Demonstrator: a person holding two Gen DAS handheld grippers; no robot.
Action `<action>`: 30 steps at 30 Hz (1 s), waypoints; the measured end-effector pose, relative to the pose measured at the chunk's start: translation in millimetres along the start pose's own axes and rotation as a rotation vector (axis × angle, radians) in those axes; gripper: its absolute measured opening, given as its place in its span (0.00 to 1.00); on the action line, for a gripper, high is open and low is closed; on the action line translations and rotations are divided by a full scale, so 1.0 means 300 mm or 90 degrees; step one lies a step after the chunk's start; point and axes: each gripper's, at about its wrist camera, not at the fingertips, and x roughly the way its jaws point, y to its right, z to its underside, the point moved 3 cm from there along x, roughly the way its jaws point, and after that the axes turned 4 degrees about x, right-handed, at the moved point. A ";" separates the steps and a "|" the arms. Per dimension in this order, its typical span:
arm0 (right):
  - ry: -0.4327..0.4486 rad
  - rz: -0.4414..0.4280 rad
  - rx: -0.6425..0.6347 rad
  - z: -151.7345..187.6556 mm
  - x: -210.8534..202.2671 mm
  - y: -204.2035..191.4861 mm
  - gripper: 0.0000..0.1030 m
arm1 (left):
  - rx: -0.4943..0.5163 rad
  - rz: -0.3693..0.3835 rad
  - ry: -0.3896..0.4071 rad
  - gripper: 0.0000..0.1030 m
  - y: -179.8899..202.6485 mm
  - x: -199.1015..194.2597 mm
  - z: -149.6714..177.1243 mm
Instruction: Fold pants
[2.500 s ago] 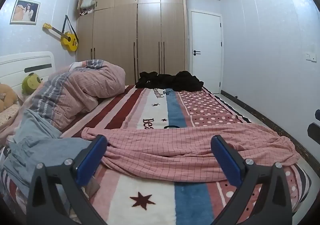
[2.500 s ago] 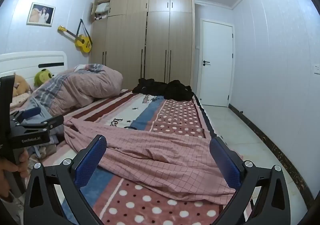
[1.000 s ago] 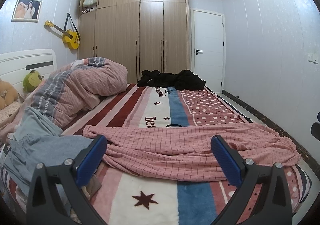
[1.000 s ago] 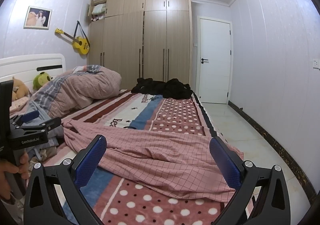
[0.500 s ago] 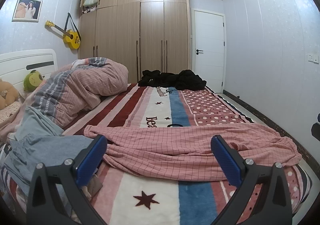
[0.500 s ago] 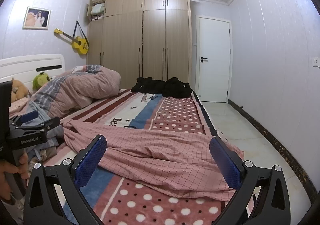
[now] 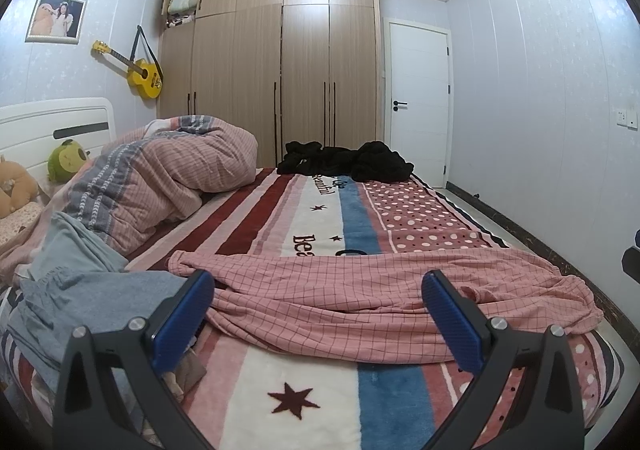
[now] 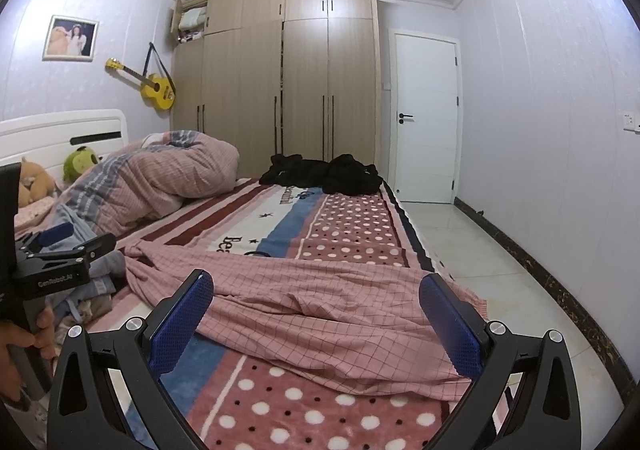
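The pink checked pants (image 7: 360, 302) lie stretched across the near part of the bed (image 7: 320, 210), from left to right, rumpled and with no clean fold in them, so the folding looks not yet begun. One end tapers off at the left, beside a heap of grey-blue clothes (image 7: 80, 282); the other end bunches at the right edge of the bed, near the floor. The left gripper (image 7: 316, 314) hovers above the near edge of the pants with its jaws spread wide and nothing between them. The right gripper (image 8: 316, 314) is likewise wide apart and empty, poised over the right part of the pants. Everything is left to do: smoothing the cloth, laying the legs together, then folding along the length.
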 end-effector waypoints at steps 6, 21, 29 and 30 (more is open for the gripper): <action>-0.004 -0.003 0.010 0.001 0.000 0.004 1.00 | -0.003 0.002 0.001 0.99 0.000 0.000 0.001; -0.054 0.035 0.067 0.102 0.106 0.083 1.00 | -0.004 0.038 -0.046 0.99 0.006 0.084 0.039; -0.164 0.055 0.140 0.263 0.217 0.263 1.00 | -0.104 0.123 -0.192 0.99 -0.028 0.291 0.203; -0.180 0.050 0.161 0.287 0.230 0.289 1.00 | -0.125 0.128 -0.211 0.99 -0.037 0.316 0.229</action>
